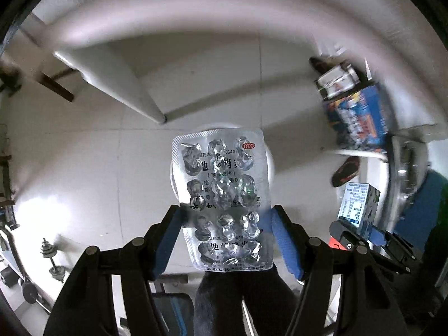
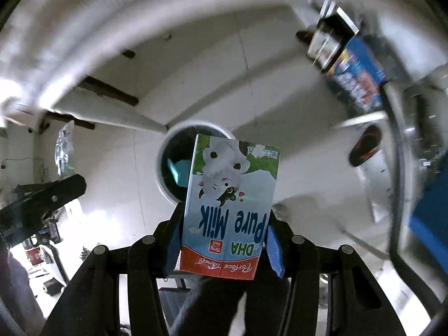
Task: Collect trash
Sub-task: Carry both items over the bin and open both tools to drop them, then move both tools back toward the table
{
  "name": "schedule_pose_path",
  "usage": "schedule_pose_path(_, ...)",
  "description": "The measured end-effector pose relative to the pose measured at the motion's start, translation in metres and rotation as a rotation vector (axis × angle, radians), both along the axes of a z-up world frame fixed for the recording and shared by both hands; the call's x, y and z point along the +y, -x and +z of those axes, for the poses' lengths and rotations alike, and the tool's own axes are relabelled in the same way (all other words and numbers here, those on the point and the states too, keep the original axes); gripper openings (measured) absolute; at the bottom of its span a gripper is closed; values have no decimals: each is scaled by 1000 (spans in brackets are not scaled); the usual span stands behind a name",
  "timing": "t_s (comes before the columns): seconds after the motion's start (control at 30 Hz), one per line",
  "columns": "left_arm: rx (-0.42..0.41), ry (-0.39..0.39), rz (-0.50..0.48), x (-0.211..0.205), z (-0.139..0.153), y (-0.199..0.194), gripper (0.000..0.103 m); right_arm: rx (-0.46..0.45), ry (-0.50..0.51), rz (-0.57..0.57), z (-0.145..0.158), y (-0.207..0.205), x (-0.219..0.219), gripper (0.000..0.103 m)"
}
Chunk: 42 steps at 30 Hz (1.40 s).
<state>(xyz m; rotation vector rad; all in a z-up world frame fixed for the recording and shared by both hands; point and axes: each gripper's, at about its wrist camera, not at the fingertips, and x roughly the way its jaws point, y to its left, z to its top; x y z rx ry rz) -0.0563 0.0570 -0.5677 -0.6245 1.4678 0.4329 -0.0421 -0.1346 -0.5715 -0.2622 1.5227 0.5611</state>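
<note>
The left gripper (image 1: 225,224) is pointing down at the floor with its 2 blue-padded jaws closed on the side edges of a silver blister pack (image 1: 224,196), gripping its lower half. The pack is standing lengthwise out of the jaws, its printed foil face toward the camera, a red OTC mark near its far right corner and its pill pockets crumpled. Behind the pack's far end a white round rim (image 1: 270,159) is peeking out, mostly hidden.

The right gripper (image 2: 224,232) is also aiming downward, its 2 jaws clamping a milk carton (image 2: 229,201) by its side walls. The carton is reading upside down in this view, "Pure Milk" and "DHA" in blue and green, a cartoon cow above. Directly beyond the carton's far end a round white bin (image 2: 163,165) is sitting on the pale tiled floor (image 2: 117,173), its dark inside showing something teal; the carton is overlapping its right half.

In the left wrist view the carton and the right gripper are showing at the right edge. In the right wrist view the left gripper is sitting at the left edge with the blister pack glinting above it.

Farther out, a blue printed box (image 1: 361,117) is lying blurred at the upper right, and a dark sandal (image 1: 345,172) is lying on the floor below it.
</note>
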Motion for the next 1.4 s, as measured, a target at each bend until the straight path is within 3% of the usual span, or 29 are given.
schedule_pose_path(0.07, 8, 13, 0, 4, -41, -6, 63, 16, -3, 7, -36, -3, 5, 53)
schedule_pose_path(0.17, 13, 108, 48, 14, -100, -13, 63, 47, -12, 22, -98, -8, 15, 53)
schedule_pose_path(0.3, 10, 227, 60, 21, -145, -18, 63, 96, -20, 61, -168, -11, 30, 53)
schedule_pose_path(0.53, 45, 289, 123, 31, -158, 0, 64, 186, -69, 68, -225, -16, 38, 58)
schedule_pose_path(0.57, 45, 287, 130, 33, -158, 2, 71, 189, -71, 65, -226, -16, 38, 67)
schedule_pose_path(0.6, 45, 284, 136, 32, -156, 3, 76, 187, -68, 64, -227, -18, 37, 69)
schedule_pose_path(0.67, 51, 254, 140, 35, -153, 4, 96, 185, -80, 67, -221, -21, 39, 80)
schedule_pose_path(0.77, 61, 202, 146, 37, -137, 10, 99, 167, -73, 70, -206, -20, 41, 99)
schedule_pose_path(1.07, 121, -42, 98, 33, -76, 31, 99, 67, 35, 88, -153, -17, 40, 101)
schedule_pose_path(1.4, 133, -141, 52, 8, 17, 58, 99, 17, 77, 74, -44, 2, 26, 101)
